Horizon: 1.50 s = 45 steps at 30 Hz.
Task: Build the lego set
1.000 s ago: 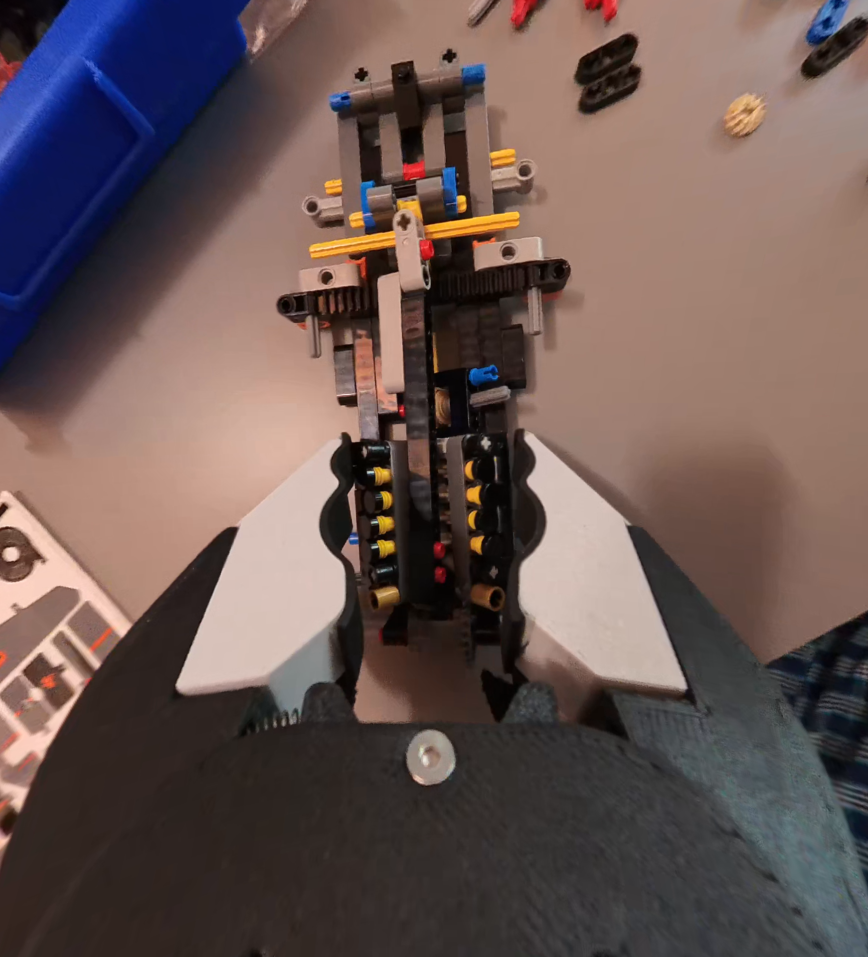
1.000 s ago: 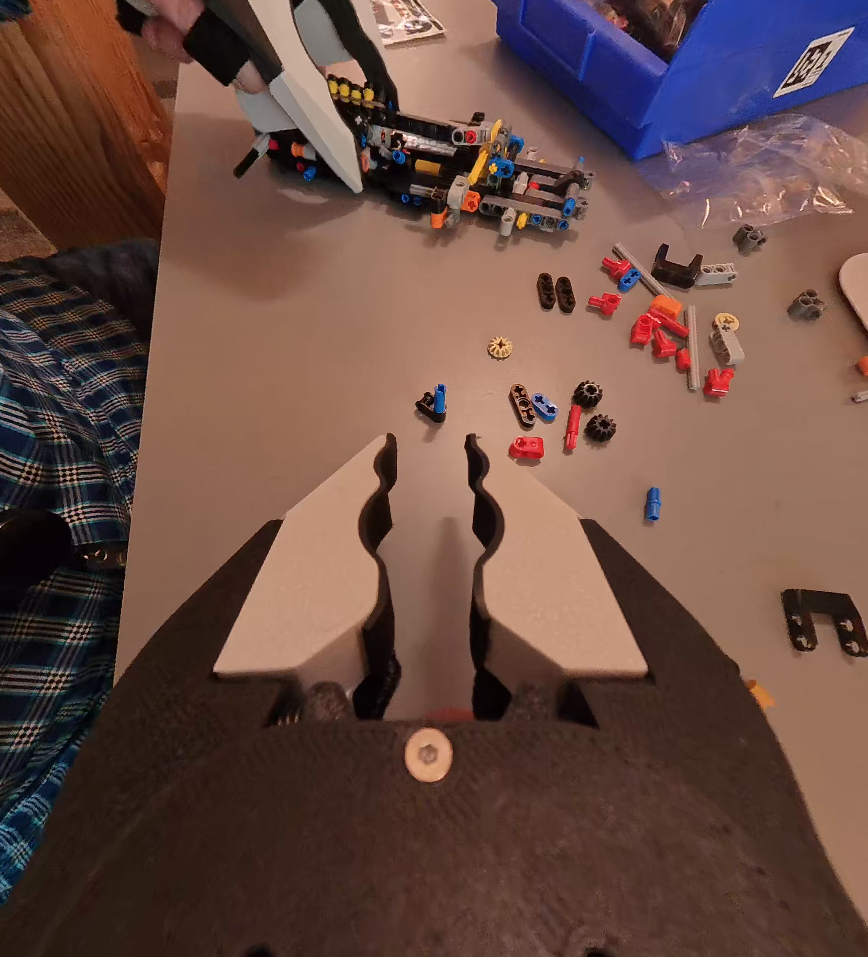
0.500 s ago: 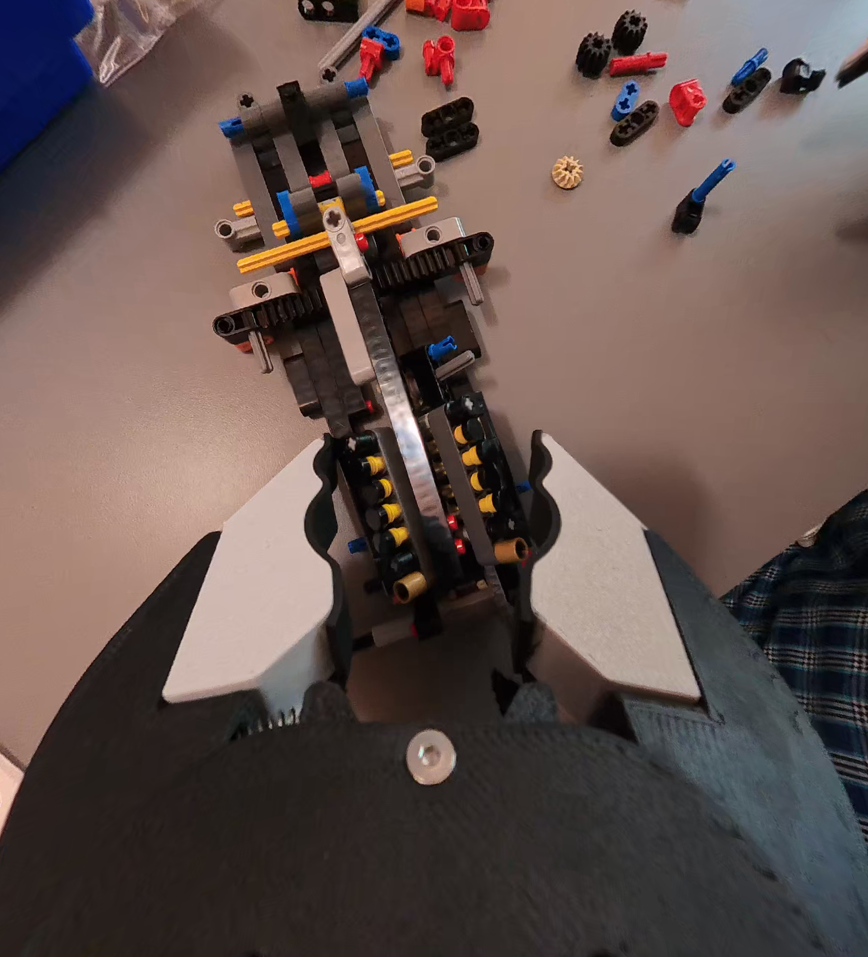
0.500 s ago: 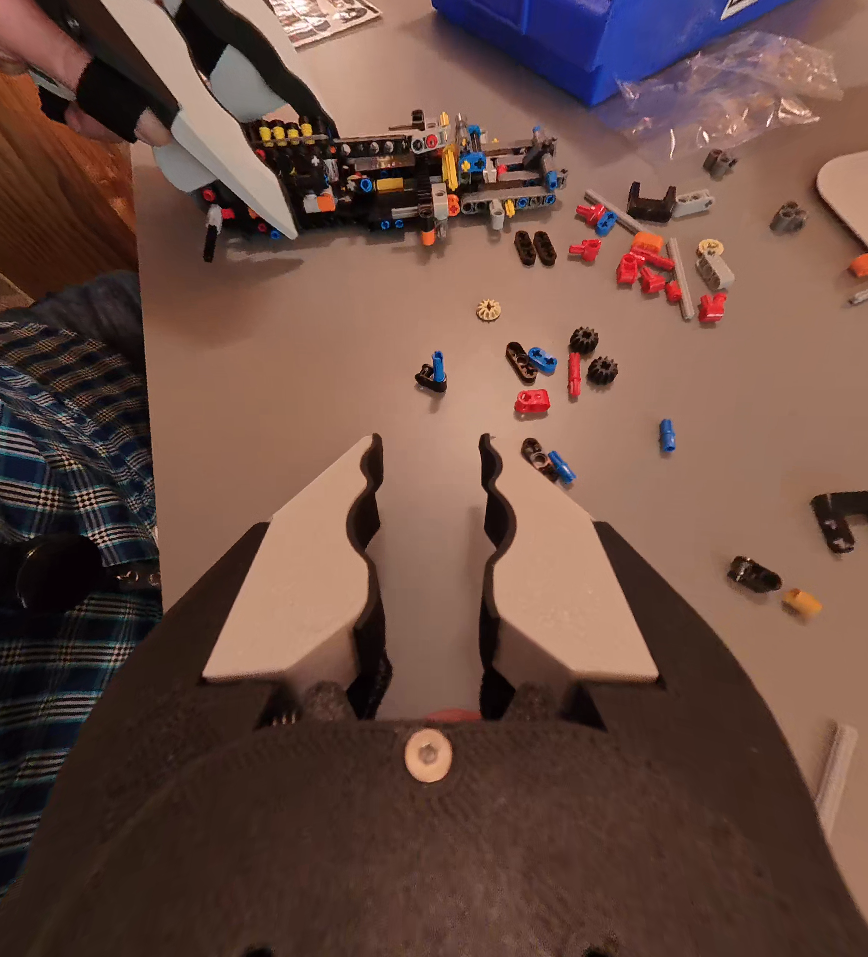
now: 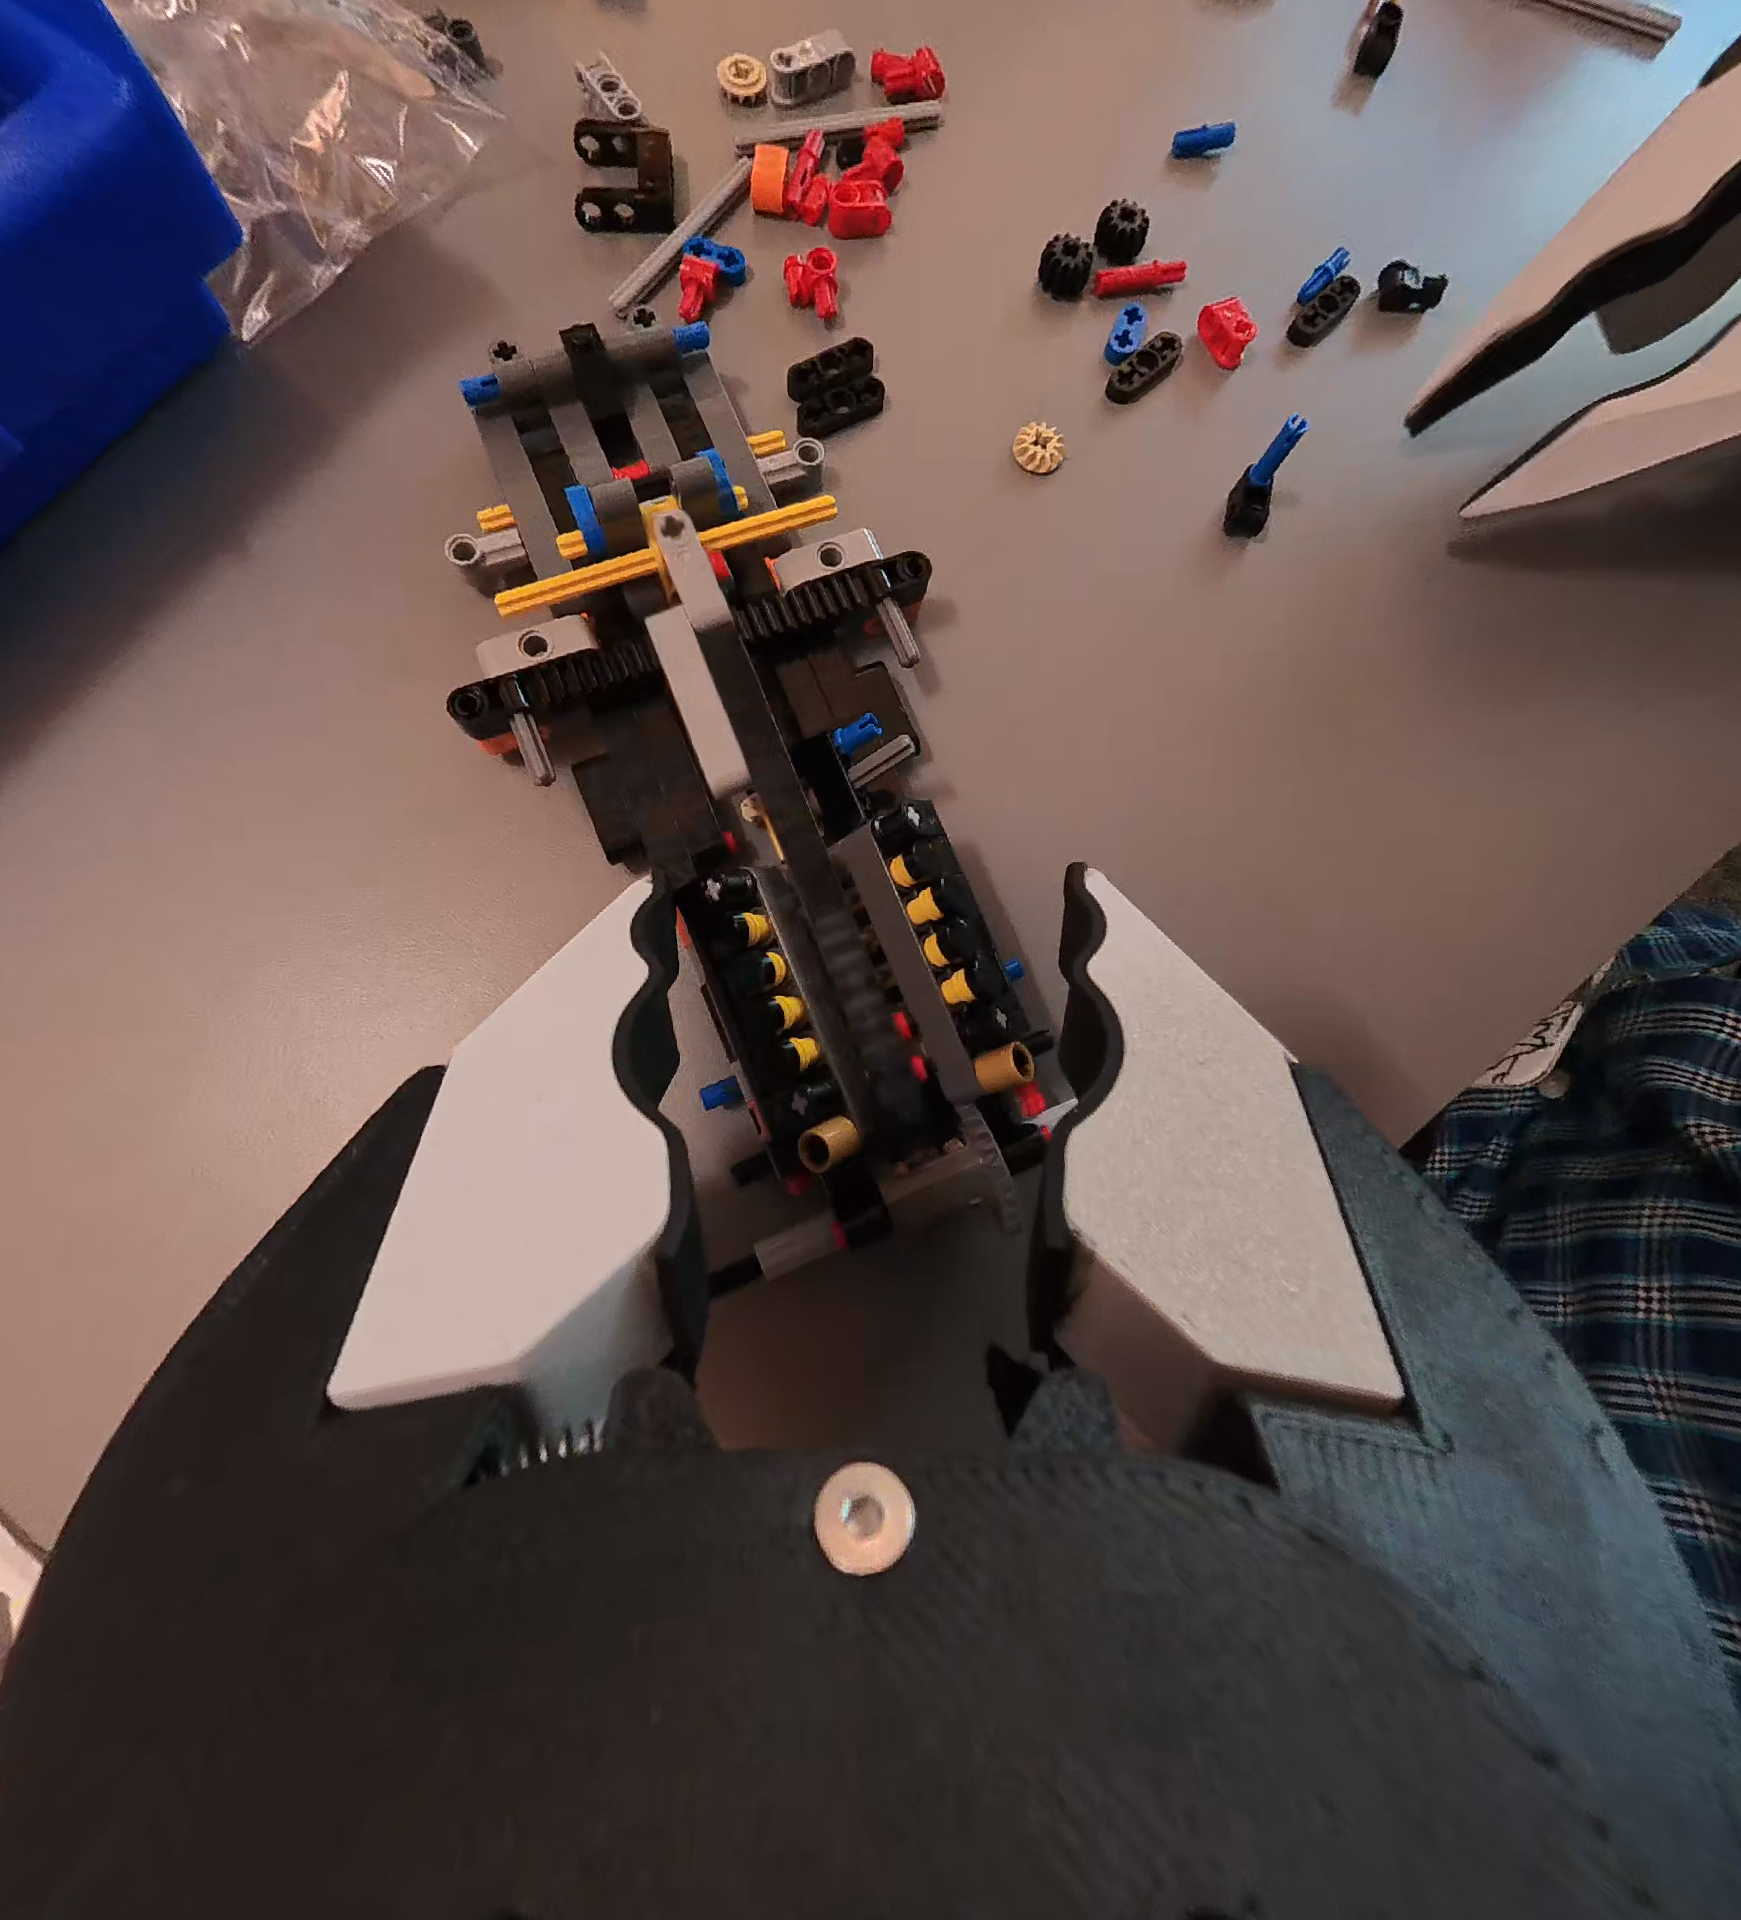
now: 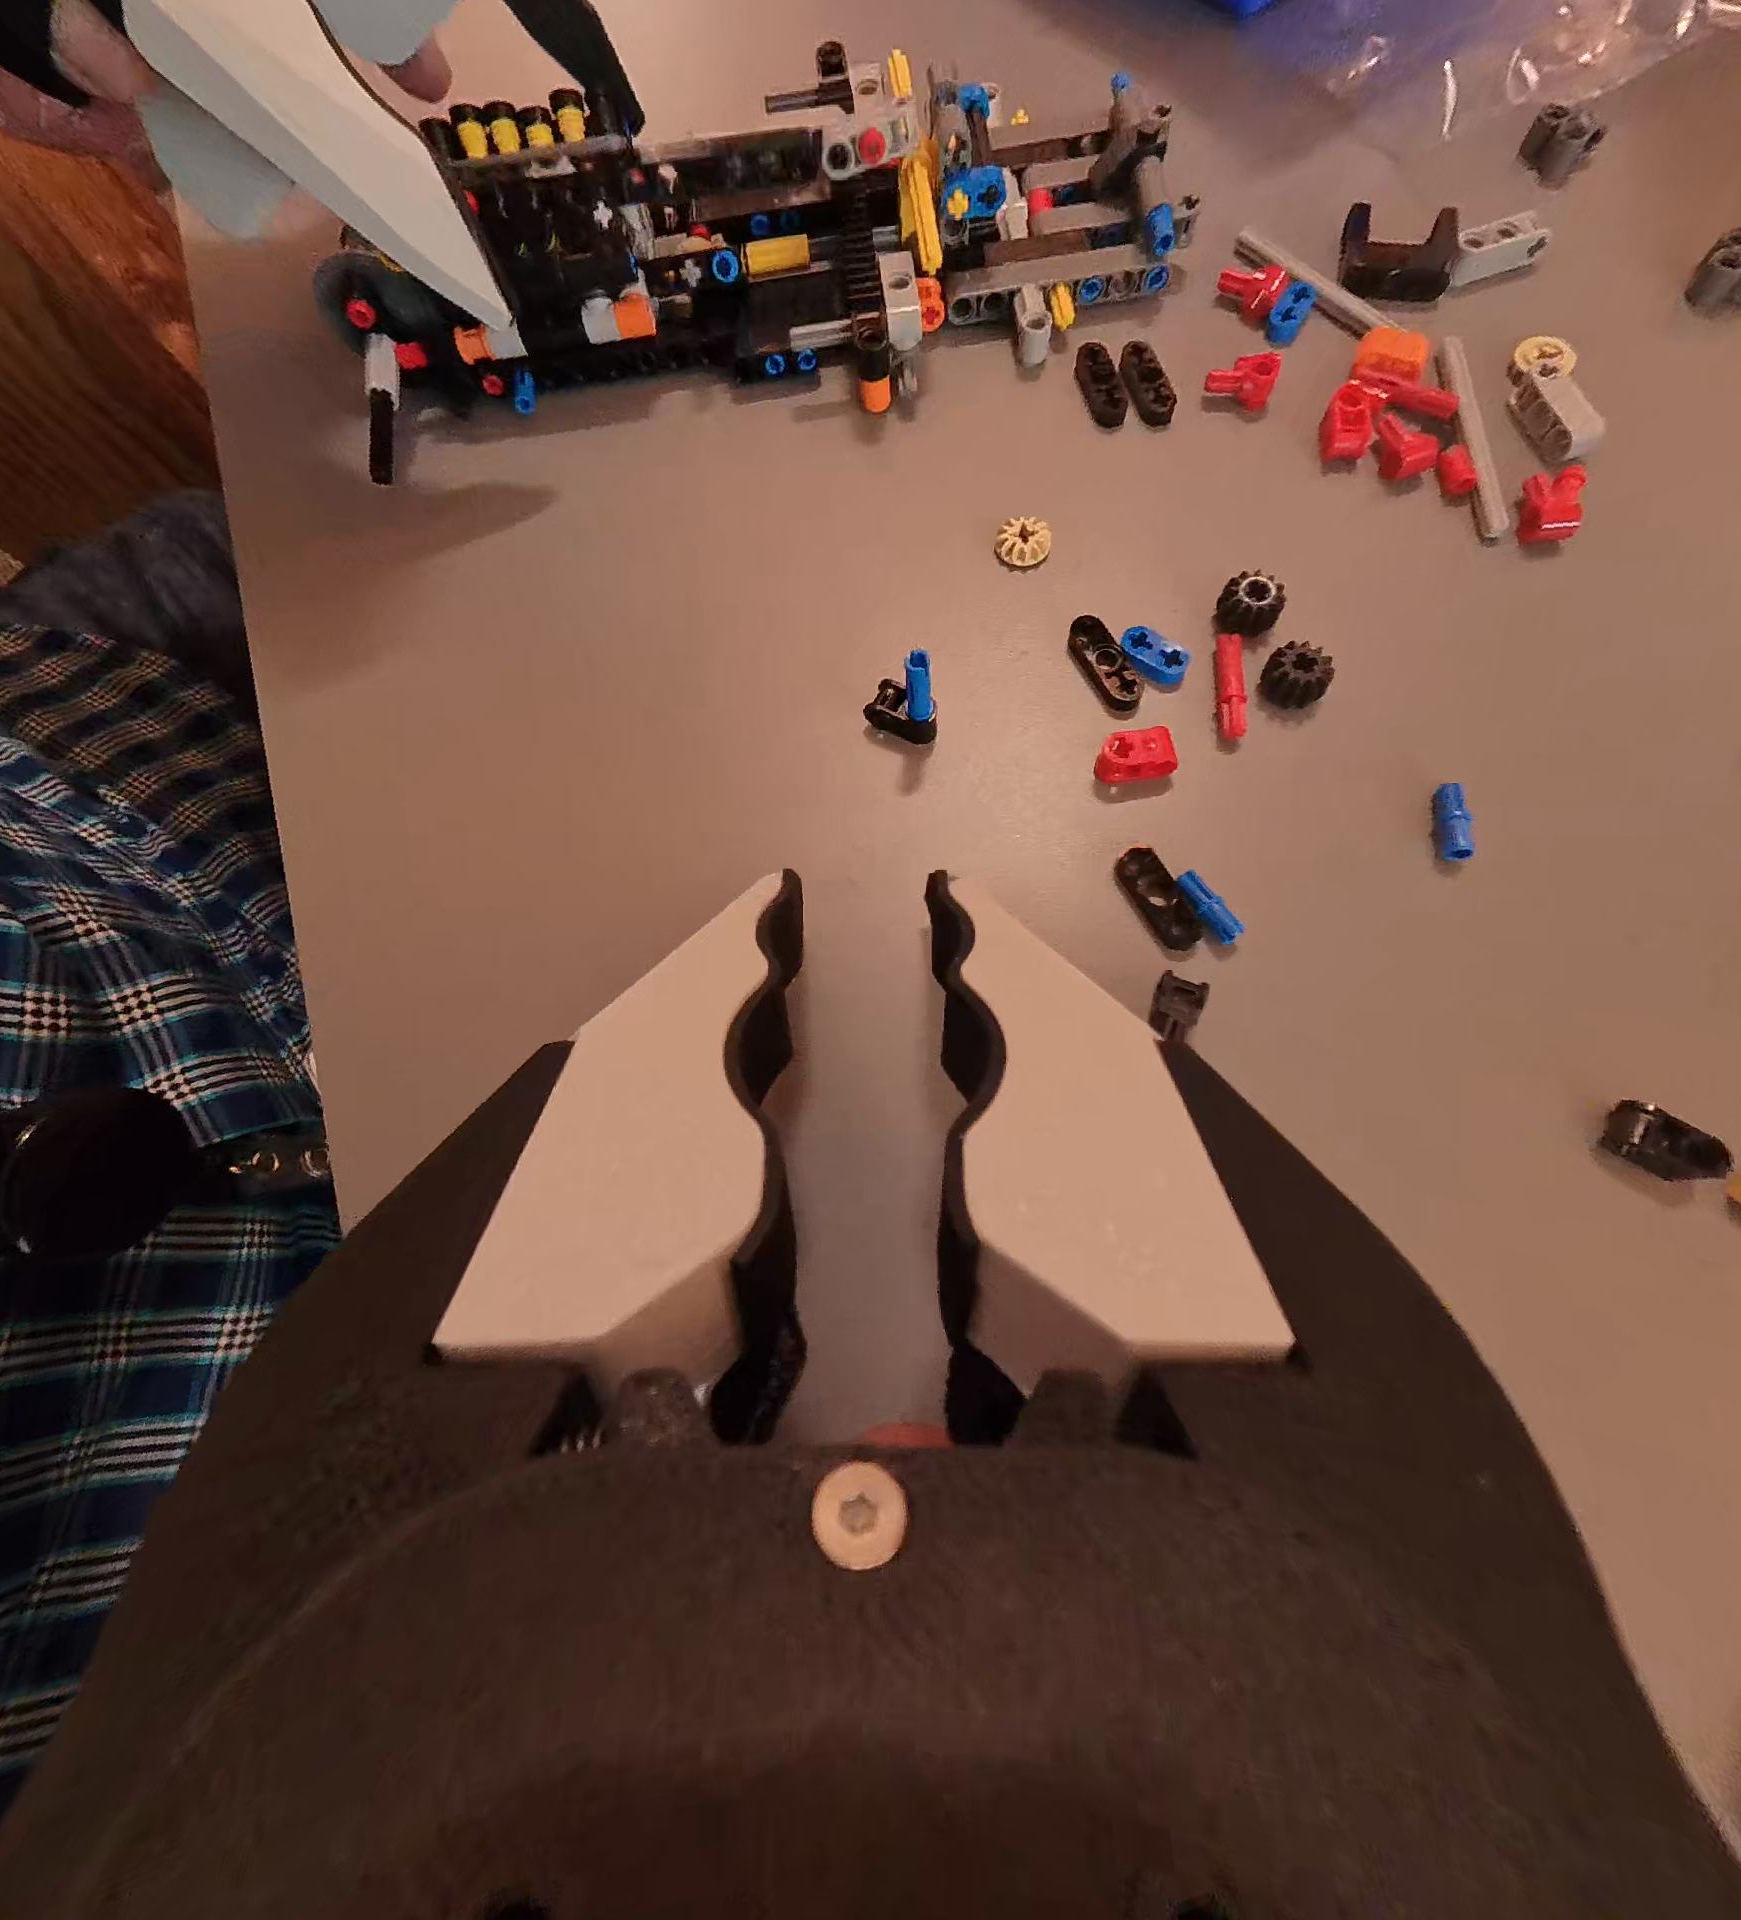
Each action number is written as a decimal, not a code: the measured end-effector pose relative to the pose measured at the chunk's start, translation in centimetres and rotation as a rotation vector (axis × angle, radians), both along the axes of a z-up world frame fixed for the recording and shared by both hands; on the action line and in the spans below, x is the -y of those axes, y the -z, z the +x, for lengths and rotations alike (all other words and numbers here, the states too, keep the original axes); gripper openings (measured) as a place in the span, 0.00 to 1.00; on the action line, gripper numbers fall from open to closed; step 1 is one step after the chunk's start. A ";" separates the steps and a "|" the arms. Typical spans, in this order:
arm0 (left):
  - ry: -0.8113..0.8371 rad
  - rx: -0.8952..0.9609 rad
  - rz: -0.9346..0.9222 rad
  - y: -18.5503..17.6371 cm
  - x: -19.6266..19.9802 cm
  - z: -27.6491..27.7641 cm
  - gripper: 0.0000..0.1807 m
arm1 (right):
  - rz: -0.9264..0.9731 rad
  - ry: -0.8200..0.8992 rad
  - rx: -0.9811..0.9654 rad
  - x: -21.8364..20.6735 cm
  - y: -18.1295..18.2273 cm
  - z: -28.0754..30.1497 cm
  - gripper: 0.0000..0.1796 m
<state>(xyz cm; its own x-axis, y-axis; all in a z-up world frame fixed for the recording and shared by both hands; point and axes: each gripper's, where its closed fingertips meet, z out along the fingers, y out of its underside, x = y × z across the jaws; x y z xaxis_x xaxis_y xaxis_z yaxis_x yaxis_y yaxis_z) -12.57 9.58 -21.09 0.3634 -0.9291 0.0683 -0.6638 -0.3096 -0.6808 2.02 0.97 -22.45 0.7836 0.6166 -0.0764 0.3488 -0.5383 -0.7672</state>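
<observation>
While our right gripper (image 6: 864,914) hangs empty and parted above bare table (image 6: 637,665), the black connector with a blue pin (image 6: 905,698) lies just beyond its tips, slightly right, pin upright. Farther off, left, our left gripper (image 5: 864,997) straddles the near end of the chassis (image 5: 700,644), apparently loosely; its long axis runs away toward the far loose parts.

Our right gripper (image 6: 864,891) hangs over the gray table (image 6: 637,665), its fingers a little apart with nothing between them. Far ahead, our left gripper (image 6: 554,197) sits on one end of the lego car (image 6: 762,239). Small loose pieces (image 6: 1136,753) lie scattered beside it.
</observation>
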 end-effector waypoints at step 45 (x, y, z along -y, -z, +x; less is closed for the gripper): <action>0.024 0.039 -0.004 0.4 -0.6 -0.4 0.42 | -0.044 0.009 0.065 -5.7 0.8 -3.9 0.16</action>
